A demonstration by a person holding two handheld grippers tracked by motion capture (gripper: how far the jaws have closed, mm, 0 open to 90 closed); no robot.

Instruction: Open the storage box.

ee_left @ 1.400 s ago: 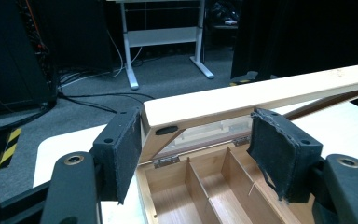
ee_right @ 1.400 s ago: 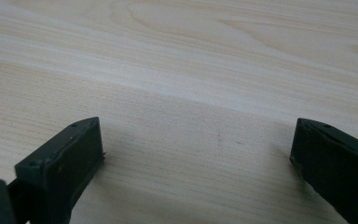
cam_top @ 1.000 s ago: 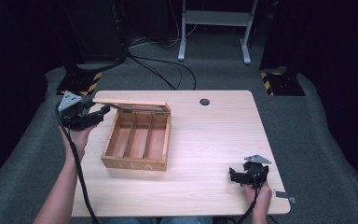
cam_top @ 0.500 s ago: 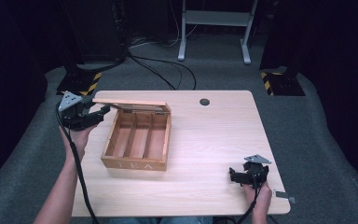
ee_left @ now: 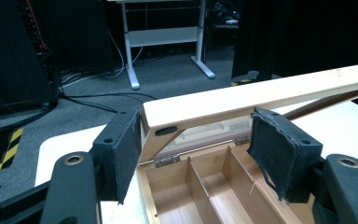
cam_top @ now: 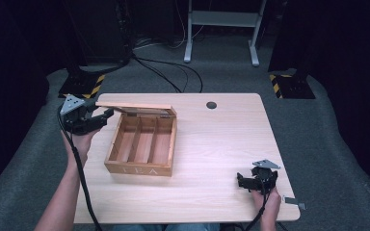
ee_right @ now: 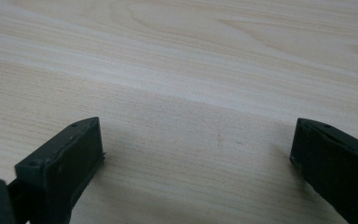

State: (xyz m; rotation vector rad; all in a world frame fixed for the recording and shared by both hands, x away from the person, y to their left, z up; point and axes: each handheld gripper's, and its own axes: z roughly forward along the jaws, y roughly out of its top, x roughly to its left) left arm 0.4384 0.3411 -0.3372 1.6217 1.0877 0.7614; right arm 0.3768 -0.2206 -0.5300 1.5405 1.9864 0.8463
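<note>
Tea box [cam_top: 142,147] sits left of centre on the table [cam_top: 221,139], three compartments bare, lid [cam_top: 135,107] raised at its far edge. My left gripper [ee_left: 193,154] straddles the lid's left corner, jaws wide, gripping nothing. Judged step: lid handling; next, close onto the edge. Right gripper [cam_top: 256,179] rests open, near right

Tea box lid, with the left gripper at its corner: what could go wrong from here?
1. The left gripper is open, with the corner of the raised lid between its jaws but not clamped; the lid could drop shut.
2. Pushing that corner could slide or tip the tea box, since the right gripper rests open on the table, far from the box, and steadies nothing.
</note>
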